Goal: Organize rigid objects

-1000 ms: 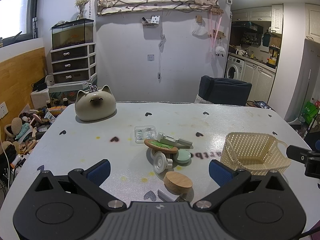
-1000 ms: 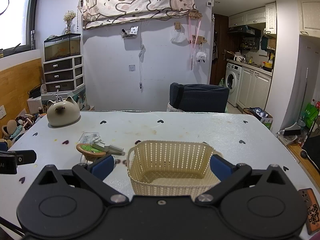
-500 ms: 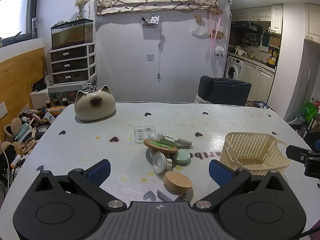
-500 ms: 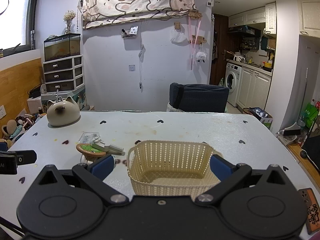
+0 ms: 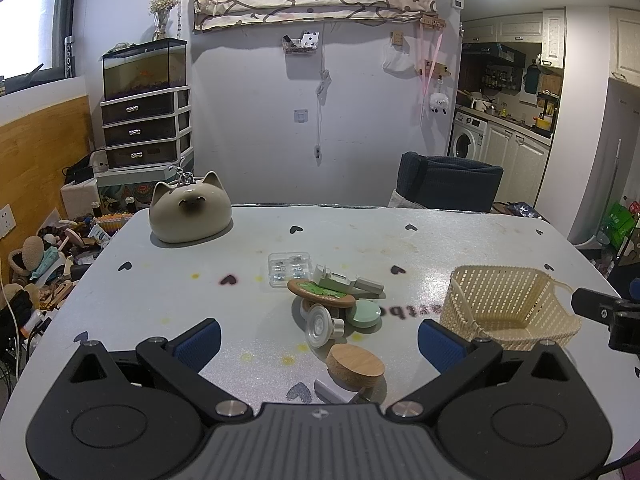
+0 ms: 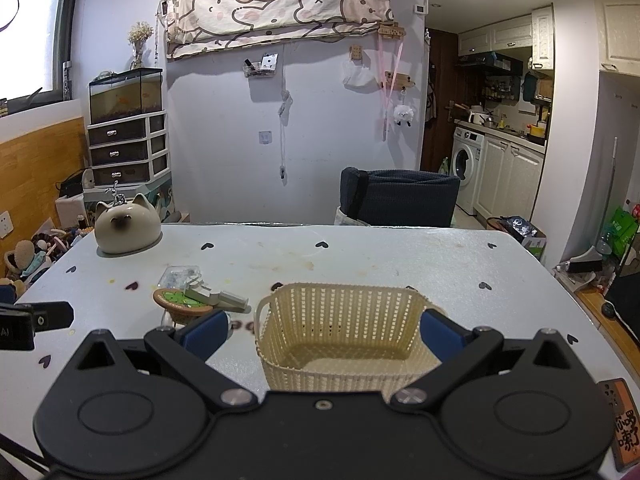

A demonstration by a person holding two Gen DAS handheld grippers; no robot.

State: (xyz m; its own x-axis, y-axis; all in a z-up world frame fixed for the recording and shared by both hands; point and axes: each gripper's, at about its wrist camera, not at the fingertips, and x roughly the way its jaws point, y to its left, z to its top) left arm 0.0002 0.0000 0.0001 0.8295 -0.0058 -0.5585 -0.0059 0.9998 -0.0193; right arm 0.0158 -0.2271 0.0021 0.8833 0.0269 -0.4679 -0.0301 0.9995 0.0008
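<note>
A pile of small rigid objects lies mid-table: a clear plastic case (image 5: 289,269), a grey block piece (image 5: 347,282), a wooden disc with a green top (image 5: 320,293), a mint round lid (image 5: 363,313), a white round part (image 5: 320,326) and a cork-and-wood lid (image 5: 355,366). My left gripper (image 5: 318,342) hovers open just in front of the pile, nothing between its blue pads. A cream woven basket (image 6: 340,332) stands empty to the right of the pile; my right gripper (image 6: 323,331) is open with its pads on either side of the basket's near part, not pressing it.
A beige cat-shaped ceramic pot (image 5: 190,214) sits at the table's far left. A dark chair (image 5: 446,186) stands behind the far edge. An orange card (image 6: 624,420) lies at the near right edge. Clutter covers the floor at left.
</note>
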